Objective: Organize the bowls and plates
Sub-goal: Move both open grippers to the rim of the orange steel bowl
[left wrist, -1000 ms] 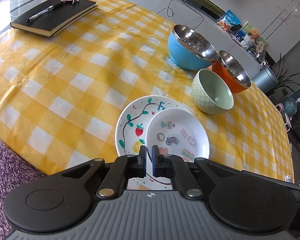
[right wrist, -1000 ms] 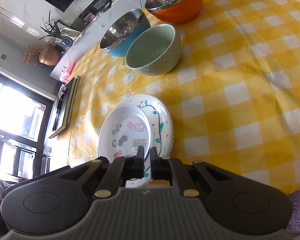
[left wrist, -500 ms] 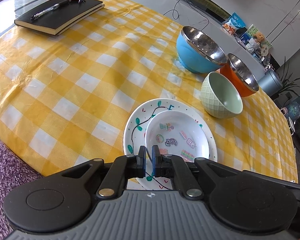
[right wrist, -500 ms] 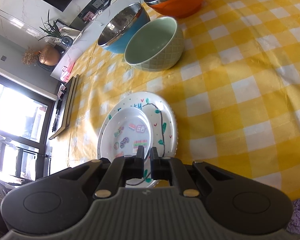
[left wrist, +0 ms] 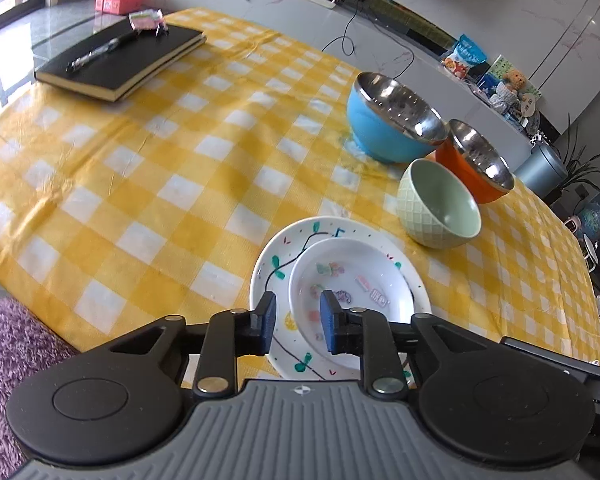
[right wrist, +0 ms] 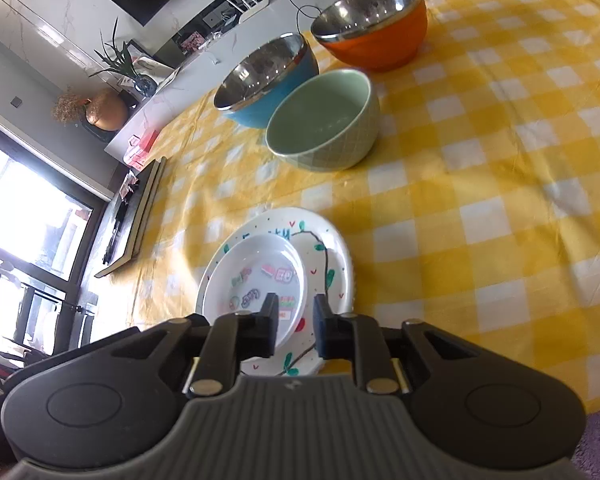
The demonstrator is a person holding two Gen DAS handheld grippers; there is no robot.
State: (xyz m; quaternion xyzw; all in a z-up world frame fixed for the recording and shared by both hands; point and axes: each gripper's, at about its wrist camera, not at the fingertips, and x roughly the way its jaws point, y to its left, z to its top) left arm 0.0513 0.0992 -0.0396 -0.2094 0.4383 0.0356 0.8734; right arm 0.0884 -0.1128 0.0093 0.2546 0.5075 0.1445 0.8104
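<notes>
Nearest to me, both sets of fingers have changed since a second ago: then they were clenched tight, now the left gripper [left wrist: 297,322] and the right gripper [right wrist: 296,328] are each opening, released, with nothing pinched between the pads. Through both gaps I see only the plates below. The small sticker plate [left wrist: 350,298] sat off-centre toward one edge of the large painted plate [left wrist: 272,276] before; now it lies more squarely nested on it, near the desk's front edge. The bowls have not shifted.

Each gripper body cuts off the near rim of the plate stack, so I cannot tell whether any fingertip touches a rim. The sticker designs are too small to read.

Beyond the plates stands the pale green ceramic bowl [left wrist: 440,210], apart from the stack, then the blue steel-lined bowl [left wrist: 392,124] and the orange steel-lined bowl [left wrist: 474,166] close behind it; the green bowl hides the foot of the orange one in the left view.

On my left the yellow checked tablecloth [left wrist: 140,184] lies bare up to the black notebook [left wrist: 120,60] with a pen [left wrist: 100,51] at the far corner. On my right the cloth is bare too, running to the desk's edge.
</notes>
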